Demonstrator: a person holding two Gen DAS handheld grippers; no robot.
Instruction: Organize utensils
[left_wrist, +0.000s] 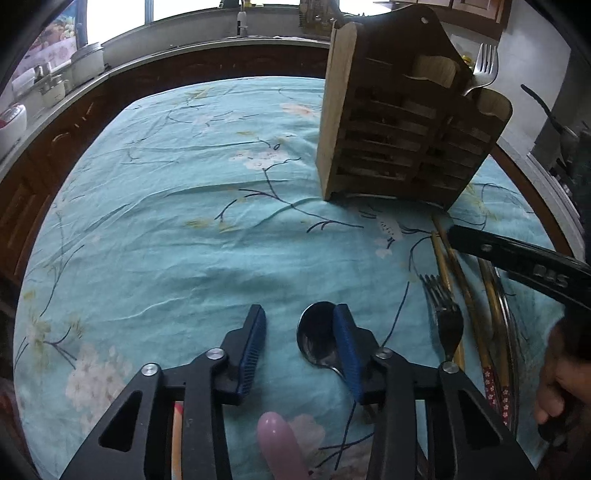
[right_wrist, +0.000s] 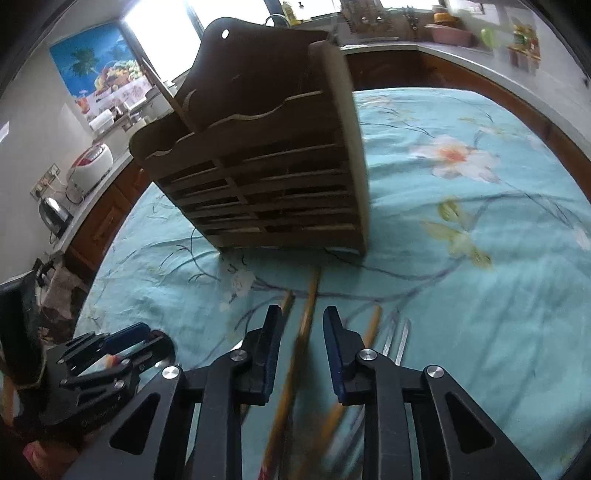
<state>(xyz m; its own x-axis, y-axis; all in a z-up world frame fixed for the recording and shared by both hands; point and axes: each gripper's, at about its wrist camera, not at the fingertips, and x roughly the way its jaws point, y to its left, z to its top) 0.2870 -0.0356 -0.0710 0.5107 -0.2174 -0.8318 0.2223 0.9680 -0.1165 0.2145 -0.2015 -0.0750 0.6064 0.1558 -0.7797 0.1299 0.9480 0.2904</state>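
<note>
One chopstick (right_wrist: 303, 332) between right tongs (right_wrist: 301, 325)

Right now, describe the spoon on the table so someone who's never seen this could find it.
Start at the wooden utensil rack standing on the blue flowered tablecloth. In front of it lie a fork and chopsticks; the spoon lies apart from them. It alone has a round shiny bowl.

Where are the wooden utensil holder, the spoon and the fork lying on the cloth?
wooden utensil holder (left_wrist: 388, 147), left wrist view, slatted front.
spoon (left_wrist: 316, 332), left wrist view, bowl.
fork lying on the cloth (left_wrist: 448, 325), left wrist view, neck below the tines.
</note>
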